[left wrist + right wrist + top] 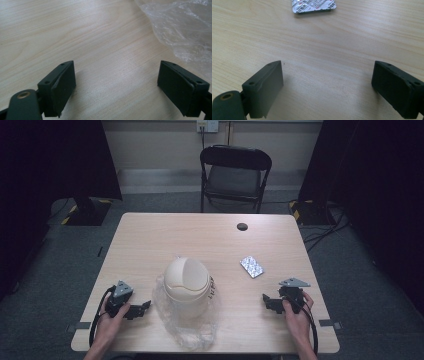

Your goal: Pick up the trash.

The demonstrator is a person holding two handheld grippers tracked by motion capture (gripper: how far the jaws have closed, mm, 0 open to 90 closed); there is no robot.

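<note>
The small cream bin (187,285) with a domed swing lid stands near the front middle of the desk (150,235), set on a crumpled clear plastic bag (187,330) that spreads out under and in front of it. The lid covers the top, so what is inside cannot be told. The left gripper (141,308) rests on the desk just left of the bag, its fingers (60,87) spread with only bare wood between them; the bag's edge (180,27) lies just beyond them. The right gripper (268,301) rests to the right of the bin, fingers (265,87) spread wide and holding nothing. A silver blister pack (252,266) lies flat ahead of it, apart from the bin.
</note>
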